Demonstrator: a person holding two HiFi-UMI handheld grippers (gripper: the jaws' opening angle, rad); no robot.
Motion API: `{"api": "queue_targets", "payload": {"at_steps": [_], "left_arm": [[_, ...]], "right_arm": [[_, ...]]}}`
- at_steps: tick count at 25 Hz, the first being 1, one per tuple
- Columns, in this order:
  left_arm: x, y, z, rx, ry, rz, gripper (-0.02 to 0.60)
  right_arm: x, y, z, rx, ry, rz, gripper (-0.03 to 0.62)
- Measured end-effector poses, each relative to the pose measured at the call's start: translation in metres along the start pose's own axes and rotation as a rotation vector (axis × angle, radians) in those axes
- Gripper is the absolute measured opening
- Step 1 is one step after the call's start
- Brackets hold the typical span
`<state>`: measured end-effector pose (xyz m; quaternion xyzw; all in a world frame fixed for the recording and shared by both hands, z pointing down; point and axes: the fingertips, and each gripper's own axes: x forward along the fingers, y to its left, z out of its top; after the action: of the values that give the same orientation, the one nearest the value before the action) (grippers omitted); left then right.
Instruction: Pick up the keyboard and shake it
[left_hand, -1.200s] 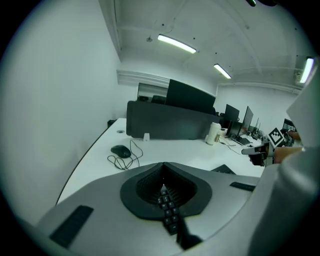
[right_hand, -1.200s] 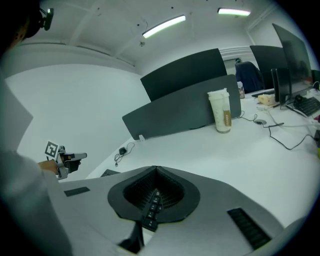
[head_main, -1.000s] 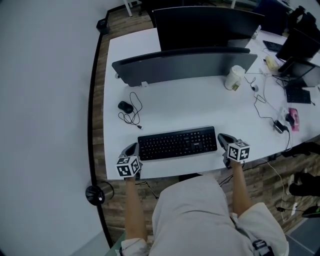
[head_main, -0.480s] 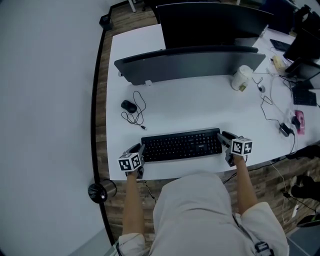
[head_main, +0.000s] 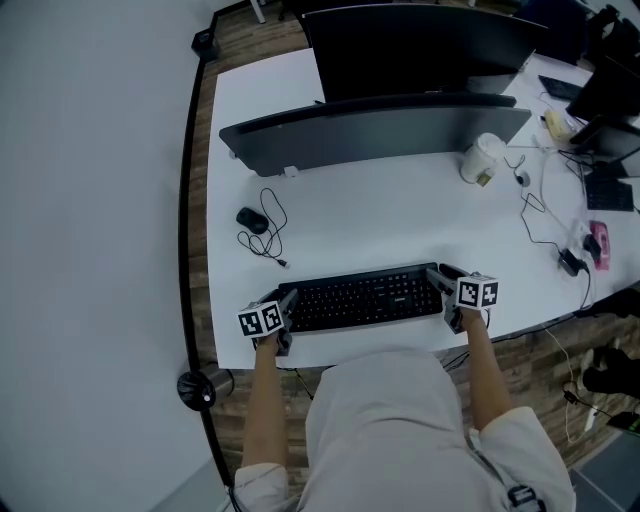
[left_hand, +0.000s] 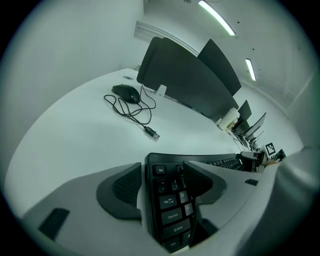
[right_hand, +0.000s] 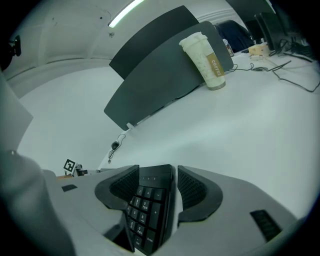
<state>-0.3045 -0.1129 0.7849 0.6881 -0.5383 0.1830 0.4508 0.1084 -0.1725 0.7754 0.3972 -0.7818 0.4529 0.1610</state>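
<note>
White bench (head_main: 400, 220) carries the keyboard (head_main: 362, 298) flat, long axis spanned L-to-R between the grippers. Left gripper (head_main: 284, 320) and right gripper (head_main: 446, 297) are held wide, jaws just opened, one keyboard end inside each; prob. neither is clamped.

Left gripper (head_main: 287, 303) and right gripper (head_main: 441, 277) both tilt downward. Their jaws have just been opening and stand apart — each straddles one end of the keyboard (head_main: 362, 296) without pressing.
</note>
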Motion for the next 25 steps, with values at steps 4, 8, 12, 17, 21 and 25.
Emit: {"api": "queue_targets", "payload": {"at_steps": [4, 8, 12, 17, 21, 25], "left_arm": [[0.001, -0.004, 0.002, -0.075, -0.047, 0.003, 0.278], [0.000, -0.004, 0.009, -0.181, -0.129, -0.023, 0.301], [-0.004, -0.005, 0.011, -0.249, -0.133, -0.108, 0.308], [-0.016, -0.013, 0.018, -0.347, -0.208, -0.302, 0.308], [-0.025, -0.025, 0.026, -0.399, -0.247, -0.448, 0.307], [-0.031, -0.033, 0.023, -0.454, -0.233, -0.562, 0.299]], "right_arm": [[0.007, 0.001, 0.003, 0.038, -0.045, -0.015, 0.253], [0.013, 0.004, 0.007, 0.123, -0.120, -0.030, 0.272], [0.010, 0.007, 0.015, 0.114, -0.150, -0.014, 0.272], [0.001, 0.006, 0.025, 0.088, -0.195, 0.033, 0.272], [-0.007, 0.002, 0.035, 0.056, -0.252, 0.052, 0.270], [-0.014, 0.002, 0.041, 0.019, -0.291, 0.073, 0.262]]}}
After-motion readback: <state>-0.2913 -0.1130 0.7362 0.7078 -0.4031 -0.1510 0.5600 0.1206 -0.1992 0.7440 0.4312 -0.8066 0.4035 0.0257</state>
